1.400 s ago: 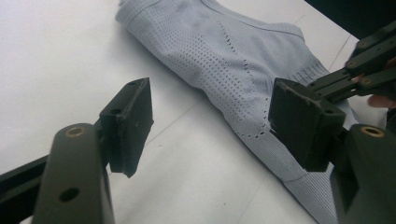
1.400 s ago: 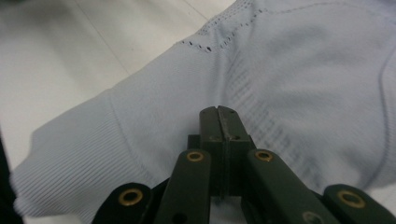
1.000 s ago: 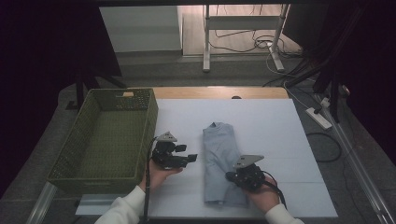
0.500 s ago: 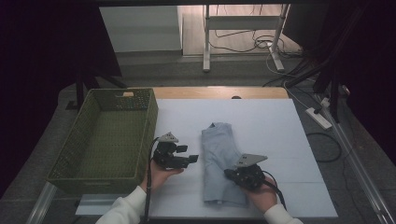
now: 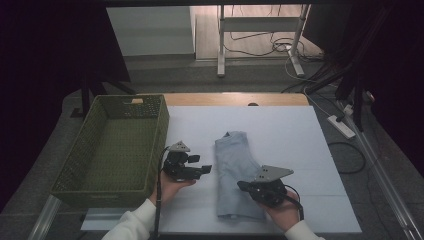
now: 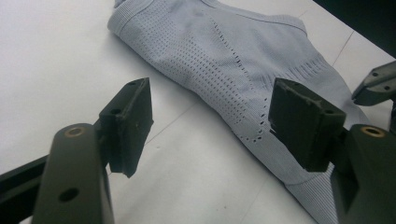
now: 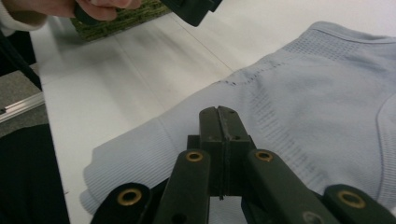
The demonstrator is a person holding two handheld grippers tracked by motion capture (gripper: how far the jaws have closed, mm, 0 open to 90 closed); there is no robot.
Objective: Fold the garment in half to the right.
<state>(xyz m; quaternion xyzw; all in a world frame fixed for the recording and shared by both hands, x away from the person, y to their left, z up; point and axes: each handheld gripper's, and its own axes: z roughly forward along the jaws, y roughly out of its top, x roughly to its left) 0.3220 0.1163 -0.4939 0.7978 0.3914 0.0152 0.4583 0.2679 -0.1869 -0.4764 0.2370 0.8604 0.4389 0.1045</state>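
left jaws apart, right jaws together

We see a pale grey knit shirt (image 5: pixel 234 172) at frame centre, soft, matt cloth, ribbed and pierced with fine perforations. It lies on a smooth, matt white sheet (image 5: pixel 280 127). At left, a green woven basket (image 5: pixel 112 150) looks coarse. The gripper pads (image 6: pixel 133 121) are dull, scuffed black.
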